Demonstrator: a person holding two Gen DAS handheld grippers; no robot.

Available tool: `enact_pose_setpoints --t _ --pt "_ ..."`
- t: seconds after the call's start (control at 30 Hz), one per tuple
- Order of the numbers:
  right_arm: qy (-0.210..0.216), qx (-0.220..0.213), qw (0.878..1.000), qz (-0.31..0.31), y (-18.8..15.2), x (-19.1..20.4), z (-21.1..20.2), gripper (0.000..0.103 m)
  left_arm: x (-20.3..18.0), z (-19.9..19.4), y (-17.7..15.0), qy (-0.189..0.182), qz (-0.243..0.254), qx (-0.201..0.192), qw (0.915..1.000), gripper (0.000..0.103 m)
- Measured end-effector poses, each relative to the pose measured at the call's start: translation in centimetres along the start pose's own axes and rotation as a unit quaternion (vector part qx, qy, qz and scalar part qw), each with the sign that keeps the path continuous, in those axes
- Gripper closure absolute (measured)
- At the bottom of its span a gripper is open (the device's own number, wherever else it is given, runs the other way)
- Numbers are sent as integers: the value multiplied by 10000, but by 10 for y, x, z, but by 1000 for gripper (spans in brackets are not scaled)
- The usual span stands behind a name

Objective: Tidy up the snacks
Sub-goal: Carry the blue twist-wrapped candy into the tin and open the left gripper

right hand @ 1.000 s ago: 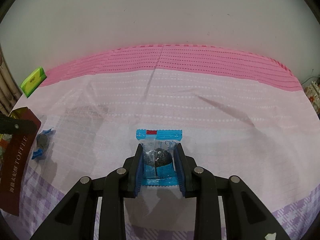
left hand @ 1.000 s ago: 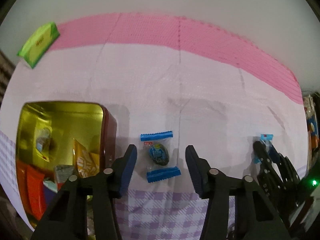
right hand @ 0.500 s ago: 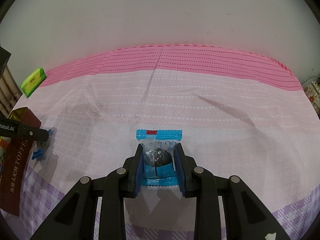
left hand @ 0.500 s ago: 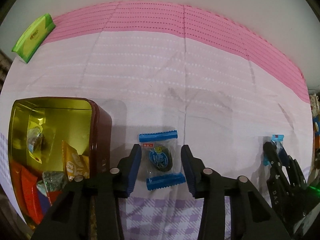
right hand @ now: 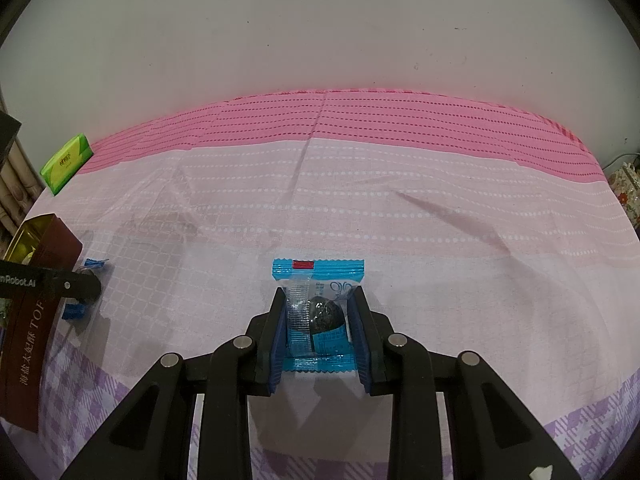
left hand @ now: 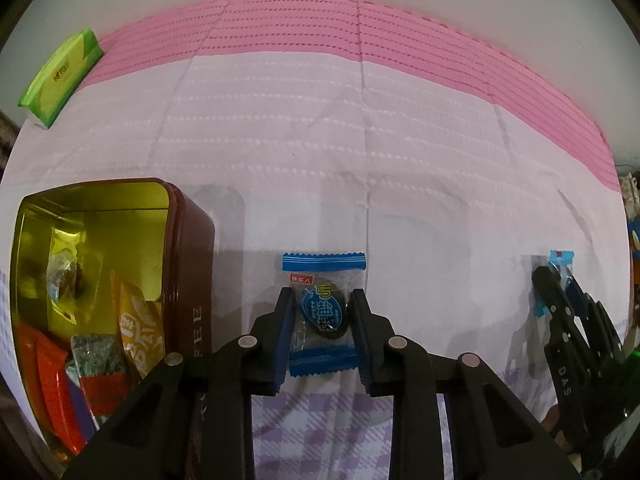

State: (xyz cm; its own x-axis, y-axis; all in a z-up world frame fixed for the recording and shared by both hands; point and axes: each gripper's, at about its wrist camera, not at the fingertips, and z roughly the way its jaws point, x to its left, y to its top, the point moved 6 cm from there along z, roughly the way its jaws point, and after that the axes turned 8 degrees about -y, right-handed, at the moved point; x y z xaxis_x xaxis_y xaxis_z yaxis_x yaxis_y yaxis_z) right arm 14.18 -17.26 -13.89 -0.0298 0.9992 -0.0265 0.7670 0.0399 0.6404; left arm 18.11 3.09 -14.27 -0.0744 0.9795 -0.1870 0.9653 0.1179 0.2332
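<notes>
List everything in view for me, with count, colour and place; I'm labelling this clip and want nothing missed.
Wrapped snacks: two, blue-edged clear wrappers around dark pieces, on the cloth; one between each gripper's jaws, the second to the right.
Tin: one, dark red outside, gold inside, lid off, left of the left gripper.
Packets in the tin: several, orange, red, grey-green and clear; exact count unclear.
Green pack: one, far left, at the cloth's edge.
Tablecloth: one, pale pink with a deep pink far band and purple check near edge.
Wall: whitish, behind.
Left gripper: black, blue pads, jaws just closing onto its snack.
Right gripper: same make, shut on its snack.
</notes>
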Motion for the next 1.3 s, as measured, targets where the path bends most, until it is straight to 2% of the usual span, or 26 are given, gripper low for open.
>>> enact_pose_setpoints --t 0.43,0.8,1.0,1.3 --pt "-102 8 9999 -94 1 3 2 76 1 -43 -18 -61 62 -286 9996 75" --pt "-213 9 9996 -167 0 6 2 76 21 -95 -20 -56 131 -643 9978 75" --pt "-245 8 9995 -198 1 7 3 76 44 -111 -22 134 115 -745 9971 75" --pt "-275 5 9994 -219 0 7 3 76 98 -124 -28 548 -117 -809 9952 75"
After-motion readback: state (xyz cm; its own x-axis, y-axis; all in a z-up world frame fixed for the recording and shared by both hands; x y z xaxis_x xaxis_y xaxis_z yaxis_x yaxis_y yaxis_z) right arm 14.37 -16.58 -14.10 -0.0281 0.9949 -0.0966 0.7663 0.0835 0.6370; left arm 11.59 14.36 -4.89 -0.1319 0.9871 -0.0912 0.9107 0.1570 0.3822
